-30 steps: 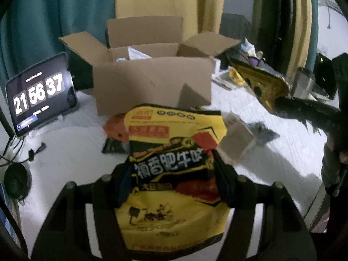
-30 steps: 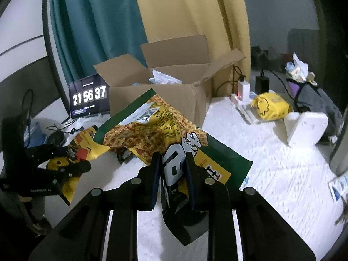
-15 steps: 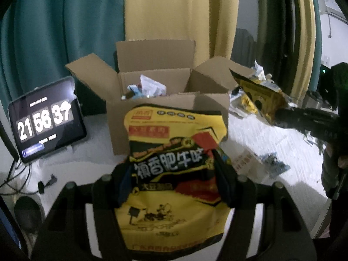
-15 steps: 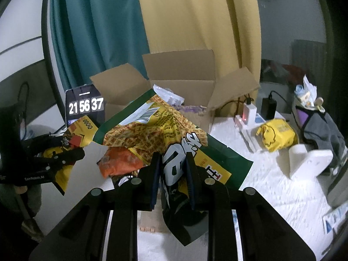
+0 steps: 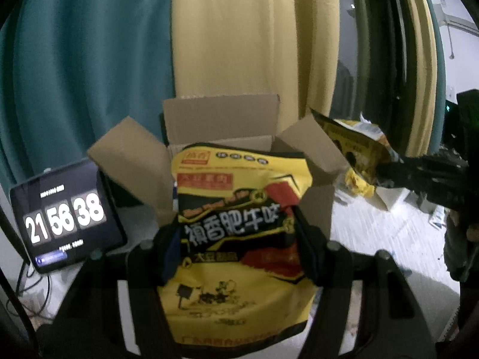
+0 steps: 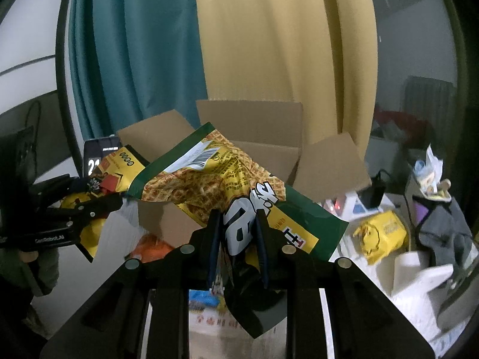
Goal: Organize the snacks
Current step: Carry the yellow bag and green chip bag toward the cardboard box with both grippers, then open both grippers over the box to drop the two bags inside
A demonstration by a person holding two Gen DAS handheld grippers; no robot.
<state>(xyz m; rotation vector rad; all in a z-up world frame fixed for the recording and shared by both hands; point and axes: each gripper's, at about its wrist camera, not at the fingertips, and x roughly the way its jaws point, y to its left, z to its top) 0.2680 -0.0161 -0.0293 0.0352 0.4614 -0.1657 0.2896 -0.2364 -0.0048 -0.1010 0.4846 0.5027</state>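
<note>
The left gripper holds a yellow snack bag printed with black and red panels, its fingers clamped on the bag's two sides at mid-height. The bag stands upright in front of the open cardboard box, covering most of the box's opening and front wall from this view; the box's flaps spread outward to left and right. Left of the box, a tablet clock leans on the white tabletop, showing large white digits. At the right edge of the left wrist view, the right gripper's black body reaches in carrying its own bag.

The right gripper has its fingers pressed narrowly on a green and yellow snack bag with a waffle pattern and a barcode label, pinching it near its lower part so that it crumples there. The bag slants up and to the left, and its upper end overlaps the box's opening in this view. An orange packet lies on the tabletop below the box's front. To the right sit a yellow pouch, a charger and grey cloth. Teal and yellow curtains hang behind.
</note>
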